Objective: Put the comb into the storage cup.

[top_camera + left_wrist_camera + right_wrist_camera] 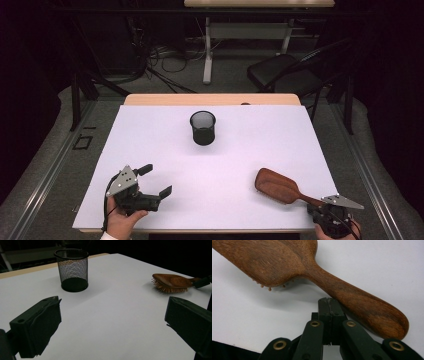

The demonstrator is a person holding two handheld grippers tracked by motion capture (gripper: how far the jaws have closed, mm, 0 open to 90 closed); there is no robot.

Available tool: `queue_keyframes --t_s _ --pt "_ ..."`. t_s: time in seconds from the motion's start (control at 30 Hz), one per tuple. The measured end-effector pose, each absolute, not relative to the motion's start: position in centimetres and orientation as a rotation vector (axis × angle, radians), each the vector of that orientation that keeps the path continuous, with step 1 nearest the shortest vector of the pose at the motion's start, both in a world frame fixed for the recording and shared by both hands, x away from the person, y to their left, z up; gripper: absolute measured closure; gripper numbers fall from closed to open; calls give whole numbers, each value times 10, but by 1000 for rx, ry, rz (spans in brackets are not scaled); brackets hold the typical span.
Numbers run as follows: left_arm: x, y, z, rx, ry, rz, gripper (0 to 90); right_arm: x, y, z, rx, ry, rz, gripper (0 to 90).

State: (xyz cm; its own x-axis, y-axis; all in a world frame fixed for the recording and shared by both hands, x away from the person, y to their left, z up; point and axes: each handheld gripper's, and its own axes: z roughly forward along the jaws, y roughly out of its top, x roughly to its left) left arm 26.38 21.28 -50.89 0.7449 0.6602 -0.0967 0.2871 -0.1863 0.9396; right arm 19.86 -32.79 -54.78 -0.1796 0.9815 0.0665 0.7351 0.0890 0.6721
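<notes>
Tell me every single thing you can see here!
Hairbrush: one, brown wood, near right of the table, bristles down.
Mesh cup: one, black, upright at the far middle.
Table: one, white top, wooden far edge.
Chair: one, black, on the floor beyond the table.
Cables: several, dark, on the floor behind.
Left claw: one, black, near left, jaws wide open.
Right claw: one, black, near right, jaws shut beside the brush handle.

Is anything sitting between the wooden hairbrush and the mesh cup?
Nothing visible. The hairbrush lies at the near right, the mesh cup stands farther back near the middle, and only bare white table surface separates them.
</notes>
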Motion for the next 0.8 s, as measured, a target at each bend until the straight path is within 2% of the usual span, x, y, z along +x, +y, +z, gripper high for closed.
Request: queue_keyframes --t_s 0.27,0.47,0.7,0.8 --pt "263 215 -509 1762 758 407 6 193 -327 -540 1659 1947 958 870" --pt "261 216 -510 1759 765 411 6 192 -331 -534 1620 1908 1034 798" --pt "259 219 -510 1748 786 417 6 195 -335 -532 1579 1859 1111 581" --pt "258 220 -510 1753 795 425 6 195 -337 -529 1558 1889 1129 528"
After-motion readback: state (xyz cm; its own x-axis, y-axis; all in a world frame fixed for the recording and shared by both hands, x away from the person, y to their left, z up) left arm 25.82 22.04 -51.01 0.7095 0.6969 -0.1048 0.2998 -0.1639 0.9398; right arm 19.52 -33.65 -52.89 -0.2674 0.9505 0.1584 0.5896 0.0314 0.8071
